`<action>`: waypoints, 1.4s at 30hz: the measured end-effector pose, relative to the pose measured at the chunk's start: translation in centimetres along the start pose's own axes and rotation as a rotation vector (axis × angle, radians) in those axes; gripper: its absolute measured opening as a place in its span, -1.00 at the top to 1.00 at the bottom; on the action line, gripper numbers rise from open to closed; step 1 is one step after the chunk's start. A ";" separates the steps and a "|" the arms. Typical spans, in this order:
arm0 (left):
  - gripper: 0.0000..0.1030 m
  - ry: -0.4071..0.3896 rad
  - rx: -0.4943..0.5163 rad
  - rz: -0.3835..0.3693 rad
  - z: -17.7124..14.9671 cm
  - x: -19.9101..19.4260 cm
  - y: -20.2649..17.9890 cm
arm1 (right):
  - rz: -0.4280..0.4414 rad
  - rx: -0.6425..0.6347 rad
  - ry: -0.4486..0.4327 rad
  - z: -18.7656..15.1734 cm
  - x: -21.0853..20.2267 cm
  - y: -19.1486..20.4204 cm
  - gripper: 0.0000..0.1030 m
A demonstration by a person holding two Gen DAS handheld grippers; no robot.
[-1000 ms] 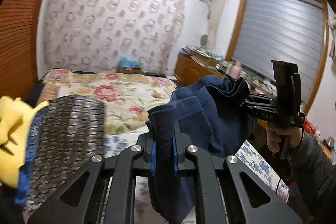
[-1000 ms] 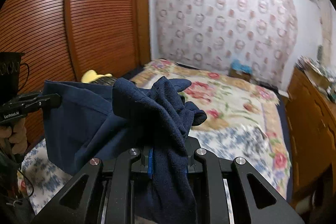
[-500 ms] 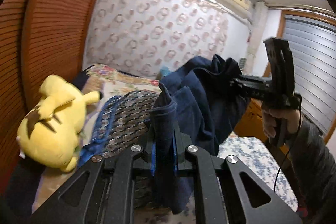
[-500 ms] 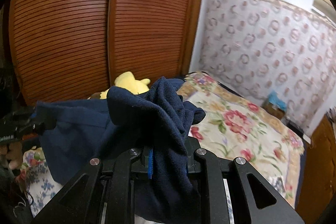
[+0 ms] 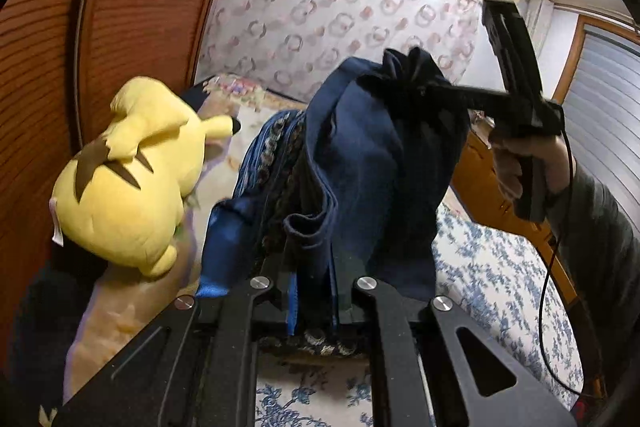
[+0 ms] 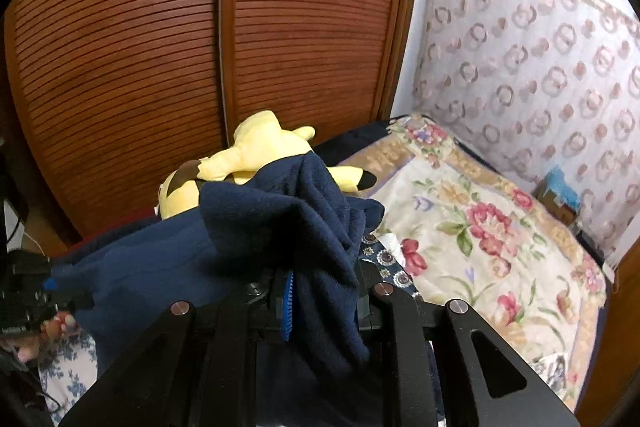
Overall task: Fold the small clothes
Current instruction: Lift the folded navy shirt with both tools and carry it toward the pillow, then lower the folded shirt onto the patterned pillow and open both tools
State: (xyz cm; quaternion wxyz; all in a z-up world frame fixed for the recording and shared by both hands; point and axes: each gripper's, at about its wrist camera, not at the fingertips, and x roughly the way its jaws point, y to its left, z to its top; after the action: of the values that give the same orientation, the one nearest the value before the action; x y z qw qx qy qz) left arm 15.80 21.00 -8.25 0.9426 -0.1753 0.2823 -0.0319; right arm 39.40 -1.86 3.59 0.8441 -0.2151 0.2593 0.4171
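Your left gripper (image 5: pixel 313 301) has its jaws pinched on a bunched fold of the navy garment (image 5: pixel 372 163), the cloth rising straight out from between the blue pads. Your right gripper (image 6: pixel 320 291) is likewise clamped on a thick wad of the same garment, which spills over its fingers and hangs down in front of the camera. From the left wrist view you can see that right gripper out ahead at upper right, gathered cloth caught at its tip, with your right hand (image 5: pixel 528 163) wrapped around its handle and a grey sleeve (image 5: pixel 596 227) behind it. The garment hangs between the two grippers, held up above the bed (image 6: pixel 480 227) rather than lying on it. Just behind the cloth lies a dark patterned fabric (image 5: pixel 276 151), and to its left a yellow plush toy (image 5: pixel 128 171) rests near the brown slatted wardrobe doors (image 6: pixel 160 47). A flowered quilt (image 6: pixel 472 203) covers the far part of the bed.
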 end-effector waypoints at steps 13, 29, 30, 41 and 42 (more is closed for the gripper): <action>0.76 0.017 -0.057 0.037 0.9 1.2 2.5 | -0.122 0.130 -0.047 3.4 1.5 -1.5 0.27; 0.76 0.041 -0.019 0.094 0.1 1.6 2.5 | 0.003 0.026 -0.021 -3.2 -2.5 4.8 0.07; 0.76 0.040 -0.014 0.099 0.1 1.4 2.3 | 0.000 0.021 -0.013 -3.4 -2.2 5.1 0.07; 0.23 -0.046 0.131 0.151 0.6 -3.6 -0.3 | -0.074 0.116 -0.031 -4.1 -3.0 6.5 0.07; 0.22 -0.055 0.138 0.146 0.7 -4.1 -0.6 | -0.073 0.118 -0.038 -4.2 -3.7 7.0 0.07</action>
State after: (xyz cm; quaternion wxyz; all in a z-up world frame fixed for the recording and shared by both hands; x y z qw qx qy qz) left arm 12.79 21.29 -5.40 0.9597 -0.0896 0.2656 0.0223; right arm 30.74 -2.57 1.59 0.8748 -0.1663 0.2596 0.3738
